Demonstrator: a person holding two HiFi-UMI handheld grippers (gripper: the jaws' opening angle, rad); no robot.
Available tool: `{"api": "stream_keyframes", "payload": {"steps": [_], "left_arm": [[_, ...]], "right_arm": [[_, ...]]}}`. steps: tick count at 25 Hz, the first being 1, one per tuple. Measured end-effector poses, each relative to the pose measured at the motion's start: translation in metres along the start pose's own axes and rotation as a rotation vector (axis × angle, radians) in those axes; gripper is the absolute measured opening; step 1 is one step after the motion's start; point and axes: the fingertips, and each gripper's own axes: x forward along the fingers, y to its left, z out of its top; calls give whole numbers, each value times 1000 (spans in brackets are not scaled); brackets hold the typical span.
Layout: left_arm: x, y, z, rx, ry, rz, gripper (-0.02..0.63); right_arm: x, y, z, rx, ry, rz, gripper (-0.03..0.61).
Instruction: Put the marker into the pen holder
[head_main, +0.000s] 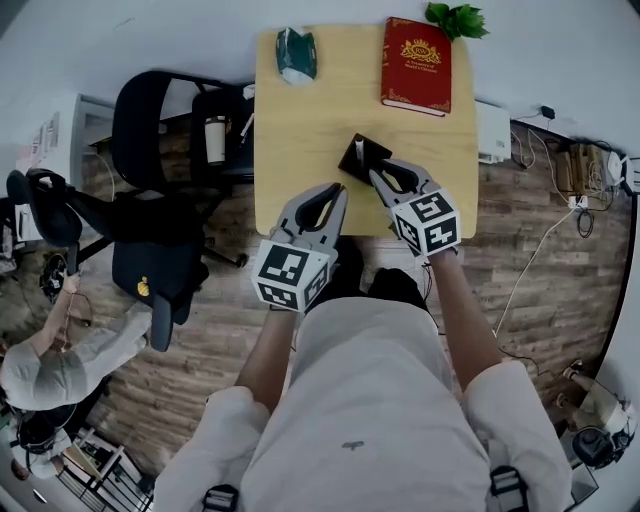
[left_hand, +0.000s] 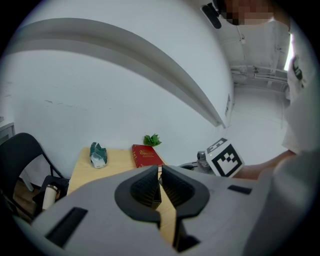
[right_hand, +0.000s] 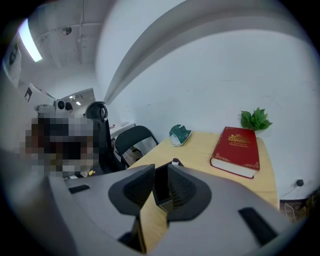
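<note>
A black square pen holder (head_main: 360, 160) stands near the middle of the wooden table (head_main: 300, 130). A marker (head_main: 358, 147) stands upright in it, its white end poking out of the top. My right gripper (head_main: 378, 176) sits just in front of the holder with its tips at the near edge. Its jaws are a little apart and hold nothing. In the right gripper view the holder (right_hand: 161, 172) shows through the gap of the right gripper (right_hand: 160, 184), with the marker end (right_hand: 174, 161) above it. My left gripper (head_main: 338, 192) hovers at the table's front edge, shut and empty (left_hand: 160, 182).
A red book (head_main: 416, 65) lies at the back right, beside a green plant (head_main: 456, 18). A green-and-white packet (head_main: 296, 54) sits at the back left. Black office chairs (head_main: 160, 130) stand left of the table. A seated person (head_main: 60, 360) is at the lower left.
</note>
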Motion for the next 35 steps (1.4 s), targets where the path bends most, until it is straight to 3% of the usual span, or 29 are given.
{"api": "stream_keyframes", "payload": {"steps": [18, 35], "left_arm": [[-27, -75, -8, 27, -49, 73, 23], [-80, -175, -32, 54, -108, 115, 23]], "right_arm": [[-99, 22, -12, -39, -110, 37, 66], [-223, 70, -39, -111, -221, 64, 40]]}}
